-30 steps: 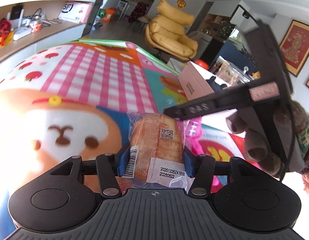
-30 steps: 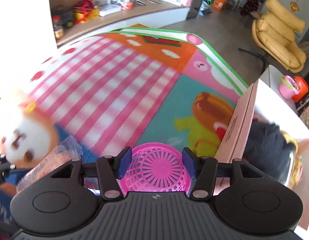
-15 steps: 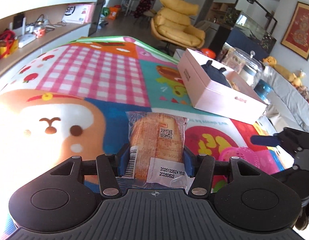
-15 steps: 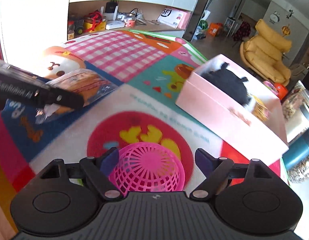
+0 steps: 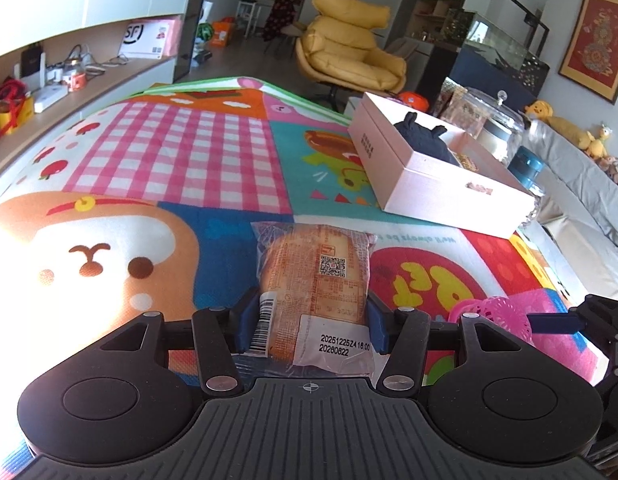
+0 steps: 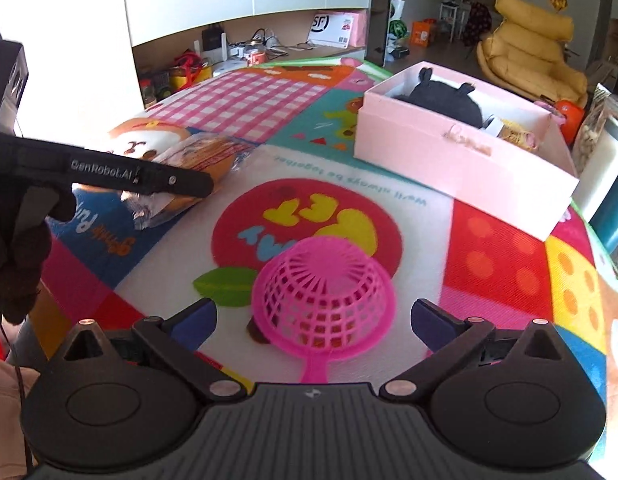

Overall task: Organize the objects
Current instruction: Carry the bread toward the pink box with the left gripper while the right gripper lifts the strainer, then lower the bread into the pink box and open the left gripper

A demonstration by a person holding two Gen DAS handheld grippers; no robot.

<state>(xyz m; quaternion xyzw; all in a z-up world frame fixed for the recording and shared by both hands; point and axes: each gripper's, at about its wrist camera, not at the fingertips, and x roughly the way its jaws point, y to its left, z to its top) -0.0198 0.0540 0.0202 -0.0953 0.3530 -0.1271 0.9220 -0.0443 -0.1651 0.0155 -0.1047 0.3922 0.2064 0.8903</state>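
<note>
My left gripper (image 5: 309, 316) is shut on a wrapped bread packet (image 5: 315, 280) and holds it over the colourful play mat (image 5: 181, 160); the packet also shows in the right wrist view (image 6: 197, 160). My right gripper (image 6: 313, 320) is open, its fingers either side of a pink mesh strainer (image 6: 323, 296) lying upside down on the mat, also seen at the right of the left wrist view (image 5: 497, 316). An open pink box (image 6: 461, 160) with a black plush toy (image 6: 445, 100) inside stands further back; it also shows in the left wrist view (image 5: 433, 172).
A yellow armchair (image 5: 349, 52) stands beyond the mat. Shelves with clutter (image 5: 49, 80) run along the left. A glass jar (image 5: 497, 120) and a sofa with soft toys (image 5: 581, 168) are to the right of the box.
My right gripper has opened, let go of the pink strainer and pulled back; the strainer now lies on the mat. My left gripper still holds the bread packet.
</note>
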